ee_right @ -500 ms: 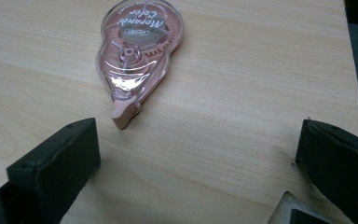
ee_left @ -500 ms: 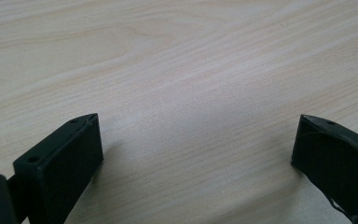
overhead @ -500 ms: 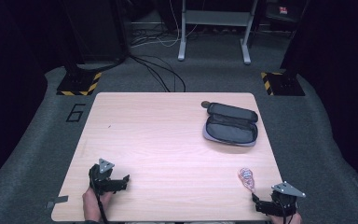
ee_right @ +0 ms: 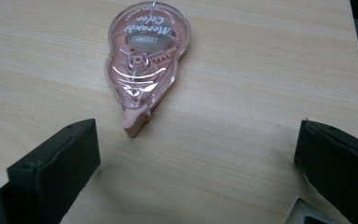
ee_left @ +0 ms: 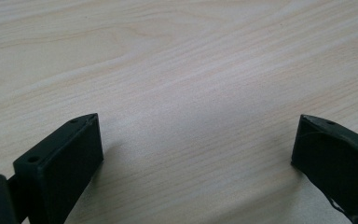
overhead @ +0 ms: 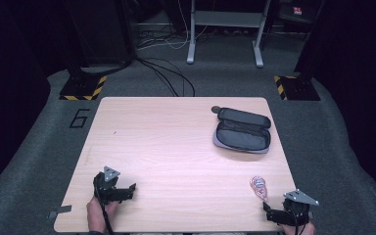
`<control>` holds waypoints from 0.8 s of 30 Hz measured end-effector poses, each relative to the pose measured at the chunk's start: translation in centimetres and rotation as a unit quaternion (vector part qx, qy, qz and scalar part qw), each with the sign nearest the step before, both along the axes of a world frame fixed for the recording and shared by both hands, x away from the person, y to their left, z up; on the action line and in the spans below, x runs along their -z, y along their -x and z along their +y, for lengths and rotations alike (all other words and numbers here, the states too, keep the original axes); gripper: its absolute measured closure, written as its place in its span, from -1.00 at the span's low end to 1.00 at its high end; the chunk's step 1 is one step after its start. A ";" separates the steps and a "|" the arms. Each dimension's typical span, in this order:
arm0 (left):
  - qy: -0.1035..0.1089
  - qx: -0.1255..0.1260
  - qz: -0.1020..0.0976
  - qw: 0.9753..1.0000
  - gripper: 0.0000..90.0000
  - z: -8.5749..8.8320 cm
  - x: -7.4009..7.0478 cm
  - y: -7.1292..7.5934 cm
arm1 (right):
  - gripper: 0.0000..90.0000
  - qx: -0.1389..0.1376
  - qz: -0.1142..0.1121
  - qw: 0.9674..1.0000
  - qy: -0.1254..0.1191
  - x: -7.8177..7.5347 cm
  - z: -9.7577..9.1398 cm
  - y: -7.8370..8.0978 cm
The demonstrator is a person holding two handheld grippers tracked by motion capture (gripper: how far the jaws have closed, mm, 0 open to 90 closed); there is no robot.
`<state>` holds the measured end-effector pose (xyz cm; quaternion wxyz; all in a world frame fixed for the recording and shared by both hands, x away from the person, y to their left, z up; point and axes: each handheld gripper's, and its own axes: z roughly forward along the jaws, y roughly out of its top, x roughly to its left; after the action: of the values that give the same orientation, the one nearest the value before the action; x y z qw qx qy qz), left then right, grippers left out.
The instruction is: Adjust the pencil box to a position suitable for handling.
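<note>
Right gripper [ee_right: 196, 163] poised before the pink correction-tape dispenser [ee_right: 144, 65], jaws spread wide and empty.
The dispenser lies flat in the upper centre of the right gripper view, tip toward the jaws; a clean grab likely needs centring, then closing across its narrow waist. The left gripper [ee_left: 193, 158], jaws equally wide and empty, rests over bare table [ee_left: 191, 56]; the open case [overhead: 242, 129] sits in the high view's upper right.

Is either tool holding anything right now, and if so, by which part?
Nothing is held. The left tool is open over bare table. The right tool is open too; the pink correction tape lies just beyond its jaws, untouched.
</note>
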<state>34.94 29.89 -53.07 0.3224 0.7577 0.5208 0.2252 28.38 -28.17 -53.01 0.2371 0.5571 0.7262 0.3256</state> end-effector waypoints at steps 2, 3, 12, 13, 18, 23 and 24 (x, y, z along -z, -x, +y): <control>-0.001 0.000 0.002 1.000 -0.96 0.0 0.0 0.0 | -1.00 -0.001 -0.001 1.000 -0.001 -0.2 0.3 0.0; -0.002 0.000 0.002 1.000 -0.96 0.0 0.0 0.0 | -1.00 -0.005 -0.002 1.000 0.002 -0.5 0.6 -0.2; 0.000 0.000 0.000 1.000 -0.96 0.0 0.0 0.0 | -1.00 -0.013 -0.015 1.000 -0.016 -1.7 1.6 -1.0; 0.000 0.000 0.000 1.000 -0.96 0.0 0.0 0.0 | -1.00 -0.020 -0.018 1.000 -0.012 -1.7 2.0 -1.3; 0.000 0.000 0.000 1.000 -0.96 0.0 0.0 0.0 | -1.00 -0.033 -0.013 0.999 -0.014 -1.7 2.7 -2.1; 0.001 -0.001 0.000 1.000 -0.96 0.0 0.0 0.0 | -1.00 -0.038 -0.010 0.999 -0.006 -1.7 3.2 -3.0; -0.006 0.005 0.004 1.000 -0.96 0.1 -0.1 0.0 | -1.00 -0.037 -0.008 0.999 -0.011 -1.7 3.3 -3.2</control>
<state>34.93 29.99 -53.01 0.3170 0.7631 0.5167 0.2241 31.55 -24.87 -51.30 0.2244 0.5298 0.7408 0.3466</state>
